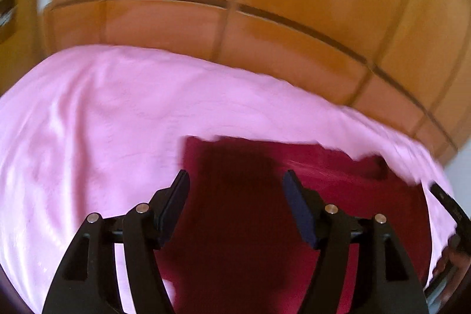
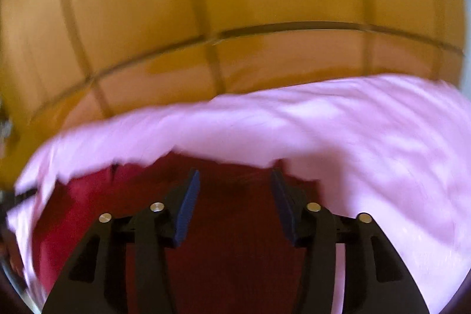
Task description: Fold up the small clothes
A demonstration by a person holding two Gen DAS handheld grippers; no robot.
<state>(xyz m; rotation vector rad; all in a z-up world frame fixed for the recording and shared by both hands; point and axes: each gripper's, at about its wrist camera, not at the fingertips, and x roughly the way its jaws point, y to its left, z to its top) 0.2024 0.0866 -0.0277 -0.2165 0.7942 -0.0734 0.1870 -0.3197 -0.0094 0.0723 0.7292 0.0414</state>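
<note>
The dark red garment (image 1: 338, 196) lies flat on the pink sheet (image 1: 103, 122), with a straight far edge, so I judge at least one fold is already made. The left tongs (image 1: 235, 181) and the right tongs (image 2: 235, 184) both stand released above it, grasping nothing. Whether more folds are left, I cannot tell.

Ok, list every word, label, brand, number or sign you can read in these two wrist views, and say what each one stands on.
None: no readable text in either view.
Dark red folded garment: plain, no label or print showing.
Pink cotton sheet: plain.
Orange wooden panelled headboard: only seams, no writing.
Black left gripper and black right gripper: no markings visible.
Both views are motion-blurred.
</note>
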